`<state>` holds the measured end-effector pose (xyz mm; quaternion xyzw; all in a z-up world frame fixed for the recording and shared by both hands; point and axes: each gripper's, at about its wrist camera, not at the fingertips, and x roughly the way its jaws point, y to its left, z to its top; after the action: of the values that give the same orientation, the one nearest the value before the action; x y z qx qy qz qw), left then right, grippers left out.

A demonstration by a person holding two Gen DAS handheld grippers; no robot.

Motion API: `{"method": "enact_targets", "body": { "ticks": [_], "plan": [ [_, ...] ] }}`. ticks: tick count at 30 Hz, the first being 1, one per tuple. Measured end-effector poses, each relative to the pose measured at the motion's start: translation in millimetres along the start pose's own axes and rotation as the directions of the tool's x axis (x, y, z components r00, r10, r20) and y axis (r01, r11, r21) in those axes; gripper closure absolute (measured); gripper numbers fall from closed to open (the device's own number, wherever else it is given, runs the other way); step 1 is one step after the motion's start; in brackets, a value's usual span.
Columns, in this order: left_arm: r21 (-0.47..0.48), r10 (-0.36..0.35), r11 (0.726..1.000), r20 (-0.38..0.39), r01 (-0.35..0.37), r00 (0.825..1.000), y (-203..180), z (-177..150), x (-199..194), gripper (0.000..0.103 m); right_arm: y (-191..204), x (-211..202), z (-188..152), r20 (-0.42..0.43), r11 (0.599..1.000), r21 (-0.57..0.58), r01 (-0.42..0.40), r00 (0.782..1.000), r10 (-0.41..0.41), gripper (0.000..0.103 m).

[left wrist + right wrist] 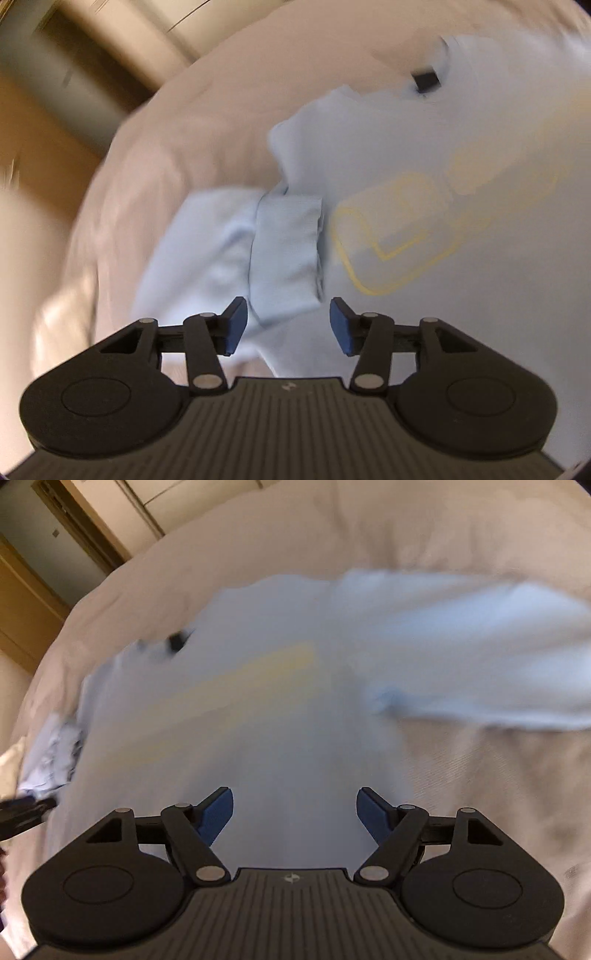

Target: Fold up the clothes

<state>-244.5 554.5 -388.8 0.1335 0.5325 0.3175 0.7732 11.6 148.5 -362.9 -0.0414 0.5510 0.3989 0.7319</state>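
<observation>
Left tongs (285, 325): black linkage arms, blue pads (236, 323) parted, nothing pinched; a folded cuff of the pale blue soft knit sweatshirt (288, 254) lies in the gap without visible pad contact. Tongs point steeply down at the cloth. Sweatshirt carries a yellow outlined print (406, 236) at right of centre and a small dark neck label (424, 79) at upper right. It rests on a beige, softly creased bed cover (166, 147). Heavy motion blur.

Right tongs (294, 812): pads spread wide, empty, angled down over the smooth blue body panel (280, 768). One sleeve (480, 664) stretches to the right frame edge; another bunches, crumpled, at lower left (55, 760). Brown wooden door frame (74, 528) at upper left.
</observation>
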Motion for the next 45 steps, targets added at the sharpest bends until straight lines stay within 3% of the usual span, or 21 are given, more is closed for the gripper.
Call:
{"method": "enact_targets", "body": {
  "ticks": [3,5,6,9,11,13,15,18,22,25,27,28,33,35,36,37,38,39,40,43,45],
  "plan": [
    [0.148,-0.015,0.989,0.023,0.012,1.0,-8,-2,24,0.053,1,12,4,-0.02,0.999,0.028,0.018,1.0,-0.017,0.026],
    [0.178,-0.026,0.984,0.045,0.018,0.999,-4,-4,31,0.081,0,13,5,-0.025,0.999,0.024,0.045,0.999,-0.045,0.024],
    [0.123,-0.044,0.992,0.058,0.036,0.997,10,-4,29,0.091,4,16,4,-0.029,0.998,0.023,0.062,0.998,-0.062,0.023],
    [-0.098,-0.029,0.994,0.116,0.04,0.993,69,-10,10,0.095,11,21,2,-0.039,0.993,0.021,0.112,0.993,-0.111,0.023],
    [-0.296,0.032,0.955,0.145,0.013,0.989,126,-23,-12,0.097,23,17,-6,-0.037,0.99,0.016,0.143,0.989,-0.142,0.023],
    [-0.532,0.112,0.846,0.117,-0.033,0.987,199,-53,-32,0.097,26,17,-8,-0.032,0.986,0.024,0.163,0.986,-0.162,0.023],
    [-0.72,0.206,0.682,0.027,-0.124,0.978,271,-98,-45,0.098,29,19,-8,-0.027,0.983,0.032,0.182,0.983,-0.181,0.022],
    [-0.835,0.215,0.502,-0.131,-0.225,0.968,336,-164,-34,0.099,33,26,-7,-0.021,0.978,0.04,0.207,0.978,-0.206,0.02],
    [-0.897,0.007,0.371,-0.257,-0.241,0.966,365,-236,13,0.098,41,30,-11,-0.016,0.97,0.015,0.243,0.97,-0.242,0.017],
    [-0.91,-0.079,0.352,-0.263,-0.22,0.961,350,-251,25,0.095,46,35,-13,-0.017,0.964,-0.009,0.265,0.964,-0.266,0.014],
    [-0.927,-0.129,0.319,-0.249,-0.198,0.96,338,-263,29,0.08,50,38,-13,-0.02,0.96,-0.023,0.278,0.96,-0.278,0.013],
    [-0.947,-0.141,0.269,-0.22,-0.177,0.965,333,-270,24,0.071,51,38,-13,-0.022,0.959,-0.026,0.281,0.959,-0.282,0.013],
    [-0.992,-0.181,0.026,-0.127,-0.124,0.975,322,-302,13,0.067,52,37,-17,-0.023,0.957,-0.026,0.29,0.956,-0.291,0.011],
    [-0.992,-0.195,-0.026,-0.119,-0.127,0.973,320,-310,24,0.061,52,35,-20,-0.021,0.956,-0.022,0.294,0.956,-0.294,0.009],
    [-0.991,-0.197,-0.046,-0.114,-0.125,0.974,319,-312,30,0.065,52,35,-21,-0.019,0.955,-0.022,0.296,0.955,-0.296,0.008],
    [-0.991,-0.193,-0.064,-0.102,-0.116,0.976,319,-314,36,0.08,53,36,-23,-0.018,0.954,-0.025,0.299,0.954,-0.299,0.007],
    [-0.992,-0.186,-0.062,-0.094,-0.107,0.978,320,-313,41,0.098,53,37,-24,-0.016,0.953,-0.029,0.302,0.953,-0.302,0.007],
    [-0.994,-0.166,-0.022,-0.101,-0.106,0.981,322,-308,42,0.099,54,38,-24,-0.014,0.952,-0.035,0.303,0.953,-0.304,0.007],
    [-0.993,-0.133,0.047,-0.114,-0.108,0.985,324,-299,42,0.099,54,38,-25,-0.013,0.952,-0.041,0.304,0.952,-0.305,0.007],
    [-0.93,-0.039,0.341,-0.162,-0.139,0.986,317,-278,40,0.095,53,37,-25,-0.018,0.952,-0.044,0.303,0.953,-0.304,0.007],
    [-0.871,-0.026,0.466,-0.19,-0.156,0.981,310,-274,45,0.092,51,35,-24,-0.018,0.953,-0.04,0.301,0.953,-0.302,0.007]
  ]
}}
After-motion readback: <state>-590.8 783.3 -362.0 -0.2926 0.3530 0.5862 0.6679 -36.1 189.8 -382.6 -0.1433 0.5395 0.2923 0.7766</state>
